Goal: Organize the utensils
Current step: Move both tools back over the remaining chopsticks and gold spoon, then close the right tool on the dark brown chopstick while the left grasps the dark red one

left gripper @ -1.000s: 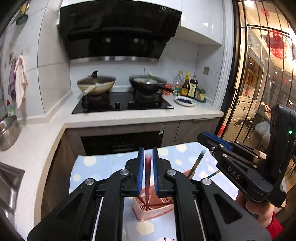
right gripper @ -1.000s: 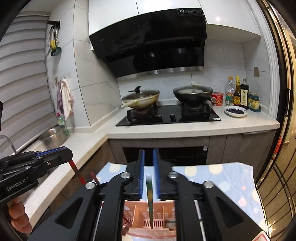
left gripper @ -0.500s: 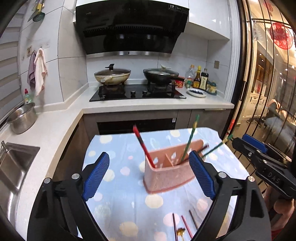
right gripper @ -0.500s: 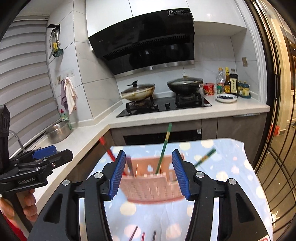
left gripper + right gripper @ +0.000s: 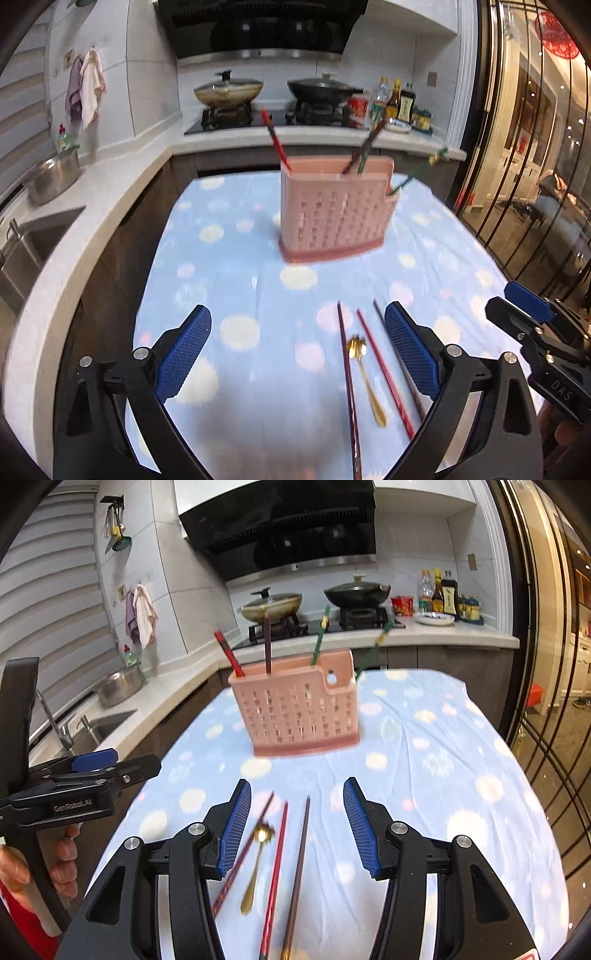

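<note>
A pink slotted utensil holder stands on the blue dotted tablecloth with several chopsticks upright in it, red and green among them. Nearer me lie three loose chopsticks and a small gold spoon. My left gripper is open and empty, above the cloth just left of them. My right gripper is open and empty, directly over the loose chopsticks and spoon.
A white counter with a sink and a steel pot runs along the left. Behind the table is a stove with two pans, and bottles at the back right. Glass doors are on the right.
Both grippers let go of their chopsticks into the holder, opened wide, and pulled back toward me and down. The loose chopsticks and spoon have come into view.
</note>
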